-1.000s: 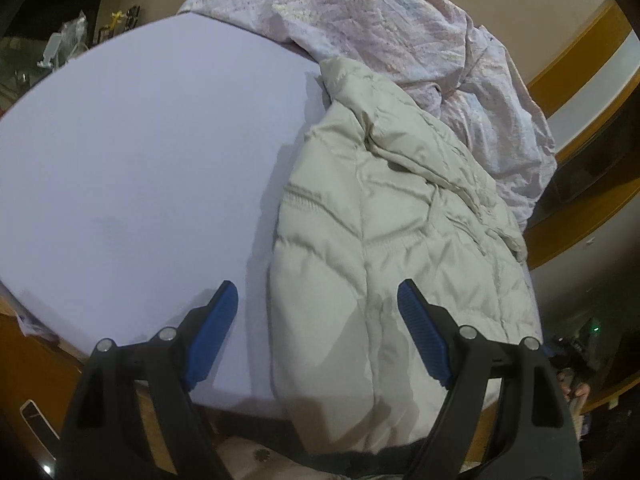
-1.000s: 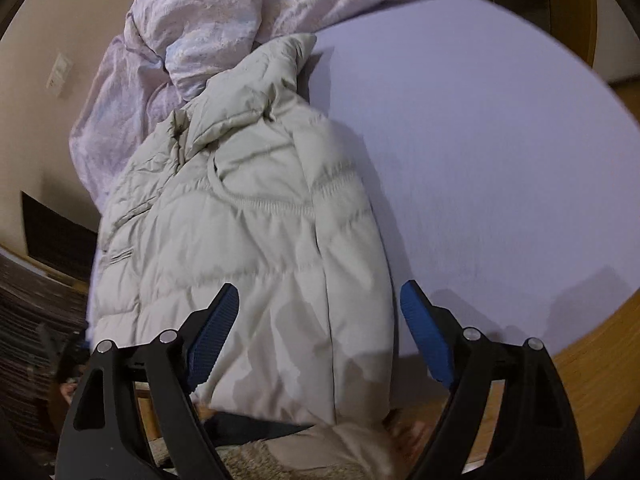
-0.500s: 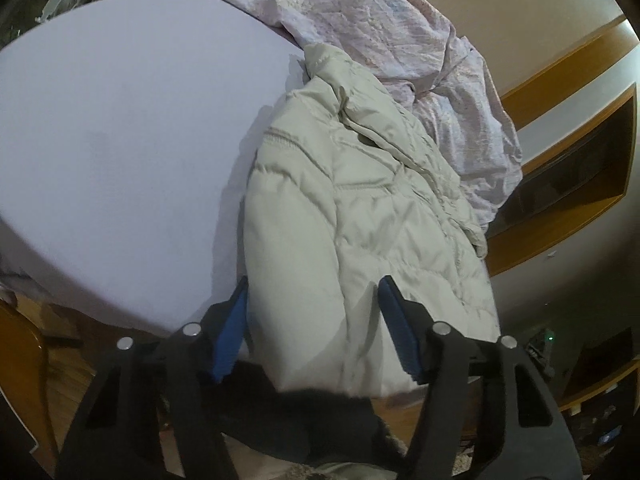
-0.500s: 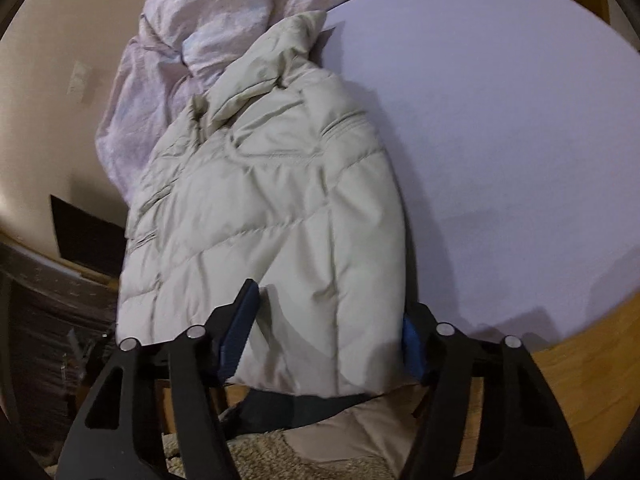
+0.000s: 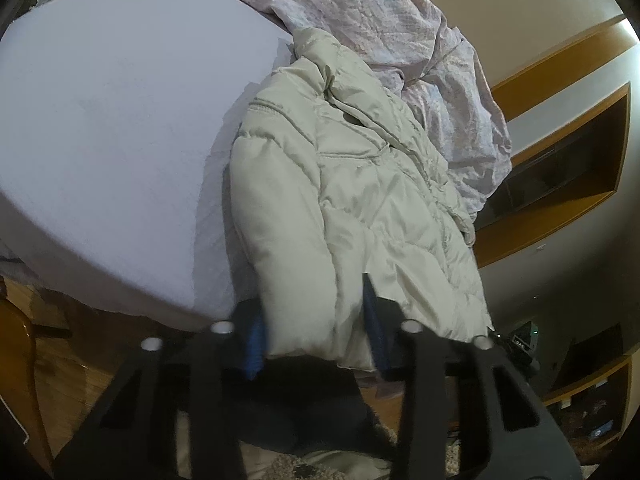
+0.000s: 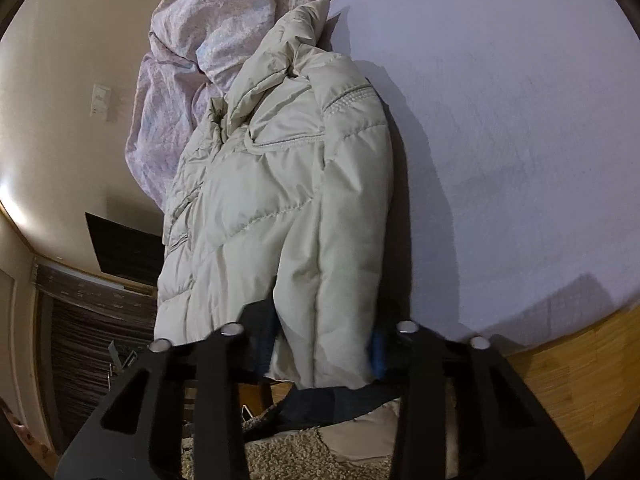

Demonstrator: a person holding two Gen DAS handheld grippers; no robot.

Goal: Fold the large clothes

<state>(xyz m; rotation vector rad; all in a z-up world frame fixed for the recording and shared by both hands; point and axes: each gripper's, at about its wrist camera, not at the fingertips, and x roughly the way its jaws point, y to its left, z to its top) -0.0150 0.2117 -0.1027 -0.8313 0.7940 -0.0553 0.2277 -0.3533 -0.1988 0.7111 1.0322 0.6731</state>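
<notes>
Left wrist view: the left claw [image 5: 316,320] has just been closing and now pinches the jacket [image 5: 360,184] at its hem, on the bed's [image 5: 120,120] near edge. Right claw [image 6: 324,344] likewise has just closed onto the hem. Both grips look set, so lifting for the fold can likely begin. No brand, label or writing is readable.

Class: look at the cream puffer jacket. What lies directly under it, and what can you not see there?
The puffer jacket lies on the lilac bed sheet; its collar end overlaps the crumpled floral quilt. The sheet beneath it is hidden. Its hem hangs past the bed edge.
</notes>
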